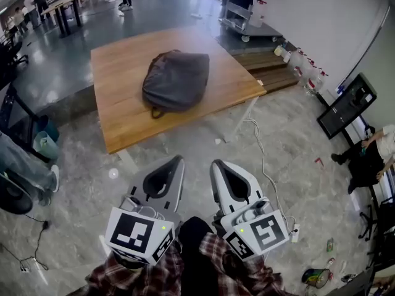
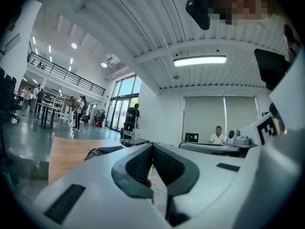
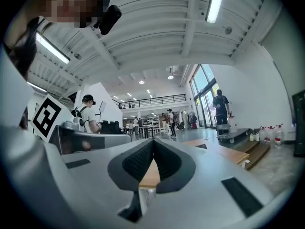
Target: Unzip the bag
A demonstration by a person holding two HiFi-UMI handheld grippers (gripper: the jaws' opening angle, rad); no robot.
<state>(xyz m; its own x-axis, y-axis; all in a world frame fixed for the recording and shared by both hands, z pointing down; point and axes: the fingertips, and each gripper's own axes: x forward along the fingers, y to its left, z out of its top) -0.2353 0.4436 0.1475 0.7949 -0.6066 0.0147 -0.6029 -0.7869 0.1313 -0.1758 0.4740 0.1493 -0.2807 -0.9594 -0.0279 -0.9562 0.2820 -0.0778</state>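
Bag [image 1: 176,79] on table [image 1: 117,73] — left tool [image 1: 180,160], right tool [image 1: 215,164] closed.

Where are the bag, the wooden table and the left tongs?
bag [image 1: 176,79], head view, middle of its grey top.
wooden table [image 1: 120,106], head view, bare board beside the bag.
left tongs [image 1: 179,160], head view, at the closed tips.

The person wears red plaid sleeves [image 1: 142,279]; the left tongs [image 1: 178,159] and right tongs [image 1: 215,163] are white, dark-lined, with black-and-white marker cubes [image 1: 133,233].
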